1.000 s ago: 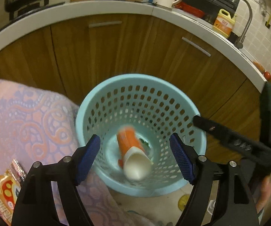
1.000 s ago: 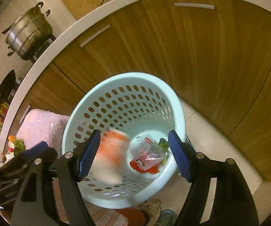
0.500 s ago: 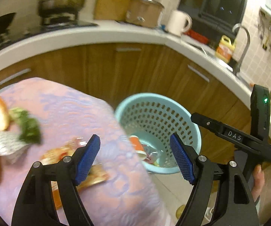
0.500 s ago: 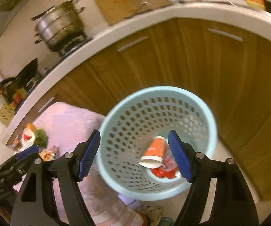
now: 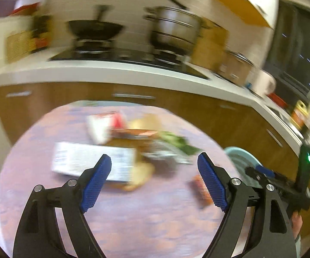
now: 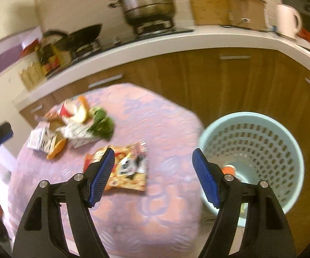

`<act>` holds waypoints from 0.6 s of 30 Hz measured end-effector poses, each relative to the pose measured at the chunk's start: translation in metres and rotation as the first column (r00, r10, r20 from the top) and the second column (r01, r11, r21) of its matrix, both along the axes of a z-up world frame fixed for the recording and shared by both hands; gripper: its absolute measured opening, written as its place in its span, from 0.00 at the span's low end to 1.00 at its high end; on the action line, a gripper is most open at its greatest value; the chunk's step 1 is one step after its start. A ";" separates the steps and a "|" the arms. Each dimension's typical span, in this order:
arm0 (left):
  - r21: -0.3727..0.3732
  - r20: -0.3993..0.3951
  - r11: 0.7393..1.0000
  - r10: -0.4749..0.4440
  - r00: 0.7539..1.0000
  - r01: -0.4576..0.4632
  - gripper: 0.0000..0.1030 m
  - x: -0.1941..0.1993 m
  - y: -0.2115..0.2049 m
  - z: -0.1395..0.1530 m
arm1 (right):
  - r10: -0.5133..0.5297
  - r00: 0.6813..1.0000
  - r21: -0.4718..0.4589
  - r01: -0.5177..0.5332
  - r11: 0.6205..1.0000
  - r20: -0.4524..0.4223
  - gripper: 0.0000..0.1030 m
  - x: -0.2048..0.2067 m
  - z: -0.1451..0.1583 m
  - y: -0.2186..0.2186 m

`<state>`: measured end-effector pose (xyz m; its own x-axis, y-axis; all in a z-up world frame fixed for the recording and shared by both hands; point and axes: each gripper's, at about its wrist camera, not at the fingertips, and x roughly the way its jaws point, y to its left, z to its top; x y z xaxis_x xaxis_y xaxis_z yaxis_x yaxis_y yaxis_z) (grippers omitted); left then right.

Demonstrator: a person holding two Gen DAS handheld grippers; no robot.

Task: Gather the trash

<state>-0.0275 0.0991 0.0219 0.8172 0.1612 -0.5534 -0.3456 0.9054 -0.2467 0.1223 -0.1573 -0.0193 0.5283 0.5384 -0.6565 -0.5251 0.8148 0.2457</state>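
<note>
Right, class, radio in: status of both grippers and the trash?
Left gripper just widened, empty. Right gripper open, empty. Snack bag and scraps on table; cup in basket. Nothing blocking.

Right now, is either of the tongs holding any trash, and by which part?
Nothing is held. The left tongs and the right tongs both stand open and empty above the table's litter; the snack bag lies untouched.

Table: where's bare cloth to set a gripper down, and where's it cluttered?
Bare: the near part of the cloth, below the snack bag, and the strip between bag and basket. Crowded: the far-left pile, cartons, peels, greens.
</note>
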 end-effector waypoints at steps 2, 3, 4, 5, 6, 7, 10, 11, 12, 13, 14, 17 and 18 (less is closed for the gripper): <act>-0.006 -0.008 0.998 0.065 0.998 -0.065 0.78 -0.011 0.023 -0.005 | 0.019 1.000 -0.027 -0.019 0.999 -0.001 0.69 -0.003 -0.006 0.017; -0.011 -0.021 0.995 0.100 0.995 -0.101 0.78 -0.016 0.038 -0.009 | 0.026 1.000 -0.040 -0.027 0.999 -0.005 0.69 -0.005 -0.011 0.027; -0.018 -0.033 0.992 0.127 0.991 -0.127 0.78 -0.017 0.050 -0.013 | 0.031 0.999 -0.046 -0.031 0.998 -0.010 0.69 -0.005 -0.014 0.034; -0.023 -0.045 0.989 0.147 0.988 -0.148 0.78 -0.019 0.060 -0.017 | 0.036 0.999 -0.049 -0.037 0.998 -0.012 0.69 -0.007 -0.017 0.041; -0.025 -0.056 0.986 0.163 0.985 -0.164 0.78 -0.019 0.070 -0.021 | 0.039 0.999 -0.049 -0.039 0.998 -0.010 0.69 -0.008 -0.019 0.047; -0.029 -0.073 0.983 0.178 0.981 -0.180 0.78 -0.017 0.082 -0.026 | 0.040 0.999 -0.048 -0.041 0.998 -0.007 0.69 -0.010 -0.020 0.051; -0.060 -0.098 0.984 0.161 0.982 -0.167 0.78 -0.008 0.098 -0.038 | 0.040 0.999 -0.065 -0.039 0.997 0.012 0.69 -0.015 -0.025 0.062; -0.068 -0.110 0.984 0.155 0.982 -0.163 0.78 -0.003 0.100 -0.042 | 0.034 0.999 -0.081 -0.033 0.996 0.021 0.69 -0.017 -0.025 0.065; -0.077 -0.129 0.984 0.150 0.980 -0.161 0.78 0.003 0.102 -0.046 | 0.032 0.999 -0.089 -0.029 0.996 0.031 0.69 -0.017 -0.025 0.067; -0.083 -0.136 0.984 0.148 0.979 -0.161 0.78 0.006 0.103 -0.050 | 0.032 0.999 -0.088 -0.028 0.996 0.042 0.69 -0.018 -0.024 0.067; -0.093 -0.136 0.983 0.143 0.980 -0.157 0.78 0.009 0.102 -0.052 | 0.032 0.998 -0.086 -0.027 0.996 0.052 0.69 -0.019 -0.023 0.067; -0.130 -0.138 0.981 0.127 0.982 -0.145 0.77 0.016 0.102 -0.061 | 0.026 0.998 -0.091 -0.022 0.996 0.050 0.69 -0.018 -0.025 0.066; -0.139 -0.125 0.981 0.115 0.985 -0.133 0.77 0.017 0.102 -0.063 | 0.021 0.999 -0.093 -0.017 0.996 0.043 0.69 -0.017 -0.026 0.066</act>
